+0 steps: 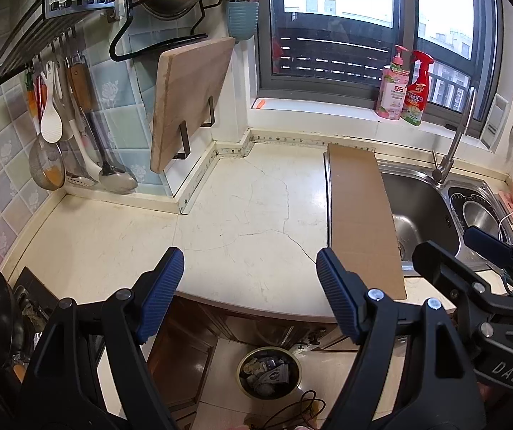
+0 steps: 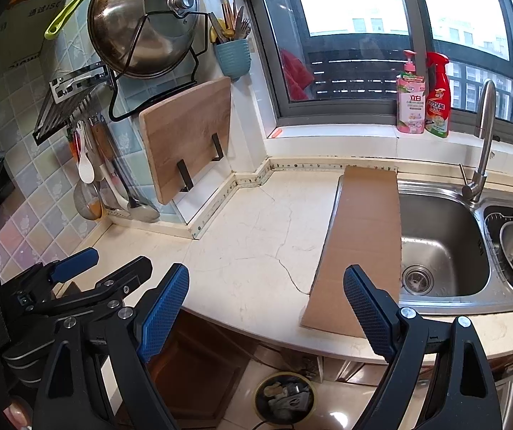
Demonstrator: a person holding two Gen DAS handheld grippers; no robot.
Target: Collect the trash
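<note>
left gripper: jaws wide apart, holds nothing | right gripper: same, nothing held | cardboard strip: across the counter from back edge to front edge, overhanging the sink; likely the trash | bin: on the floor under the front edge, ready for it

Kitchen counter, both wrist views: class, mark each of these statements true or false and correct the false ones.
1. A cardboard sheet lies partly over the sink. True.
2. The left gripper is shut on the cardboard. False: its jaws are open and hold nothing.
3. The bin on the floor already has rubbish in it. True.
4. The chopping board lies flat on the counter. False: it stands upright in a holder on the wall.
5. Two bottles stand on the windowsill. True.
6. The right gripper holds a bottle. False: it is open and holds nothing.
</note>
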